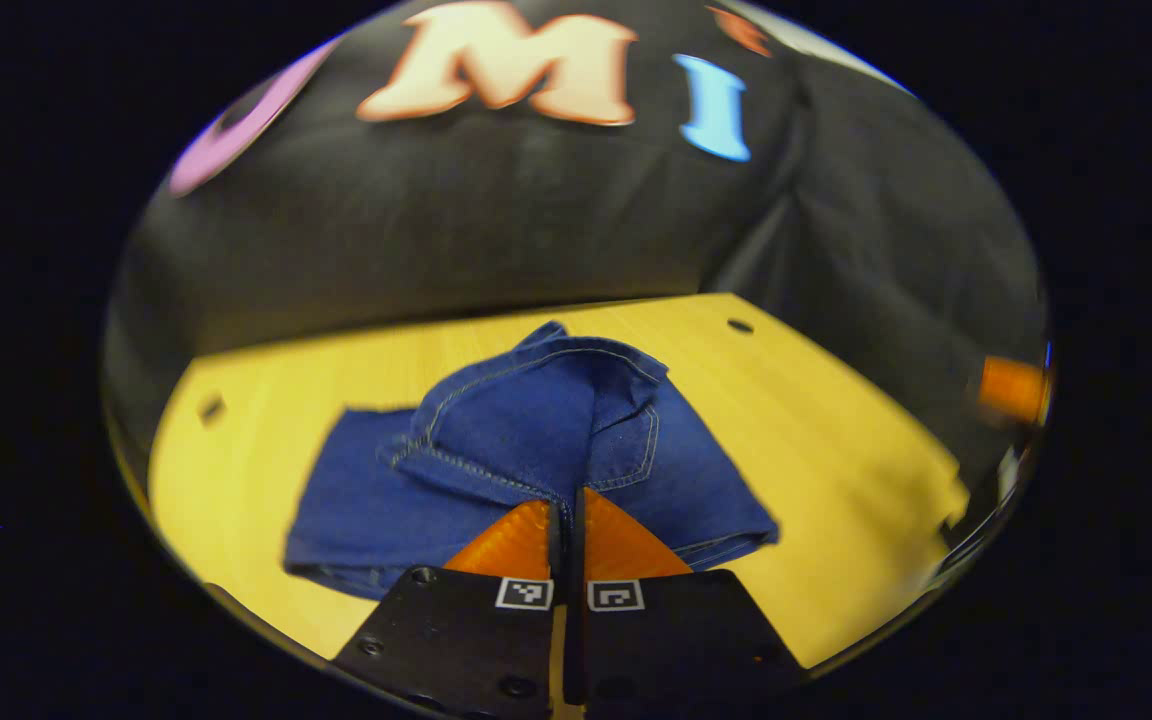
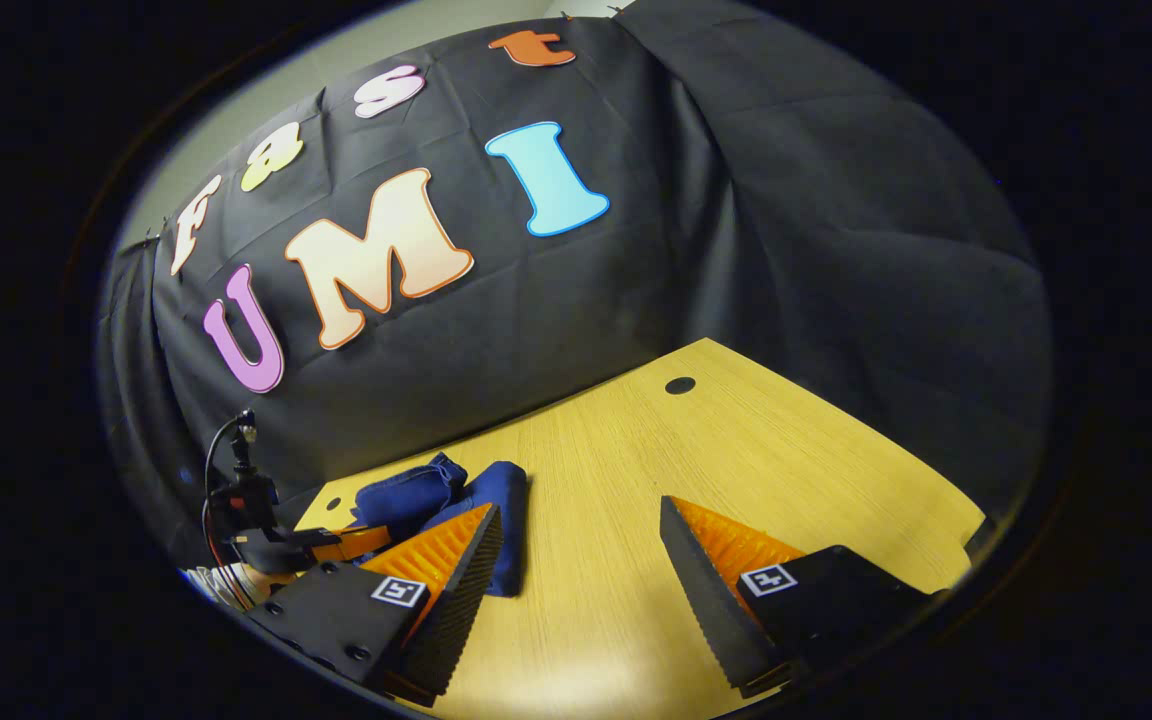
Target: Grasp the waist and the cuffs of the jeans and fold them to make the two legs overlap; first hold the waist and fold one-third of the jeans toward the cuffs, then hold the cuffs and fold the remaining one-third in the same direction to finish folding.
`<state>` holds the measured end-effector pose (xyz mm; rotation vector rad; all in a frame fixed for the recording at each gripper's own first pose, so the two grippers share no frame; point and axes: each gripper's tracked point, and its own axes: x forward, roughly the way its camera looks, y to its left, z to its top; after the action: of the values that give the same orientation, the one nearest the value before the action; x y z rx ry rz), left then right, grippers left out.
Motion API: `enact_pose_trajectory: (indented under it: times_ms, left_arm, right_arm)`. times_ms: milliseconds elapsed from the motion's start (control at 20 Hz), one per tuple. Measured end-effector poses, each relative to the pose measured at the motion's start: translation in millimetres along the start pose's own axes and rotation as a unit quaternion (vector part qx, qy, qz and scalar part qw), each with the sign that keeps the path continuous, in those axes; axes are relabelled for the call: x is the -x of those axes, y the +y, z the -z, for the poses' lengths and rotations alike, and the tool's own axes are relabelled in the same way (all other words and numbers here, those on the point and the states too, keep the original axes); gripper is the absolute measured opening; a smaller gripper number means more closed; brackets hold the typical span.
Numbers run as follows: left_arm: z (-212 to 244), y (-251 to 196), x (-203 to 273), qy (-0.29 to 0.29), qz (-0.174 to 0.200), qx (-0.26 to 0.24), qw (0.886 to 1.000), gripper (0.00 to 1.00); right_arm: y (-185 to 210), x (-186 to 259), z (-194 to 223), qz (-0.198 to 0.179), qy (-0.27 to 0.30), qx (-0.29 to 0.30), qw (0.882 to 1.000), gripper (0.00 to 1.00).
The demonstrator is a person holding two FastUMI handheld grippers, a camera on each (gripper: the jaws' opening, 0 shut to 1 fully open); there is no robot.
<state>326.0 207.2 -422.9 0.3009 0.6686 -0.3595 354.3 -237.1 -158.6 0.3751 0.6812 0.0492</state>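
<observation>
Blue denim jeans point(image 1: 536, 440) lie bunched in the middle of the yellow wooden table point(image 1: 836, 440). One folded part with a stitched hem is raised over the flat layers below. My left gripper point(image 1: 568, 497) is shut, and its two fingertips pinch that raised denim at its near edge. In the right gripper view the jeans point(image 2: 481, 500) show as a low dark-blue heap at the left, beside the left finger. My right gripper point(image 2: 578, 505) stands open above bare wood with nothing between its fingers. Farther left, the other gripper point(image 2: 336, 545) reaches toward the heap.
Round cable holes point(image 1: 740, 325) point(image 2: 680, 385) sit near the table's far corners. Black cloth wall point(image 2: 736, 250) closes the back and the right side. A small camera on a stalk with a cable point(image 2: 241, 480) rides on the other gripper. A blurred orange shape point(image 1: 1011, 388) shows at far right.
</observation>
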Motion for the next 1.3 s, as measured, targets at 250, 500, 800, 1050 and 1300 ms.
enact_pose_trajectory:
  times_ms: [250, 500, 800, 1050, 1300]
  left_arm:
    - [14.3, -42.9, 16.0, 0.016, 0.029, -0.022, 0.999, 0.53]
    - [-24.9, -94.8, 27.5, -0.045, 0.045, -0.139, 0.988, 0.85]
    - [-42.7, -112.7, 67.4, -0.054, 0.017, -0.025, 0.998, 0.79]
    - [-81.7, -41.4, 155.3, -0.125, -0.066, 0.082, 0.987, 0.82]
    - [-91.0, 10.6, 224.8, -0.174, -0.108, 0.142, 0.968, 0.86]
  right_arm:
    - [-9.8, 3.2, -0.4, -0.016, 0.009, -0.002, 1.000, 0.98]
    - [-19.4, 6.0, 4.3, -0.053, 0.027, 0.004, 0.998, 0.98]
    - [-28.7, 23.1, -6.0, -0.085, 0.026, 0.003, 0.996, 0.98]
    - [7.6, 54.0, -45.6, -0.075, -0.068, 0.031, 0.994, 0.98]
    - [89.1, 112.7, -79.4, -0.089, -0.178, 0.109, 0.974, 0.98]
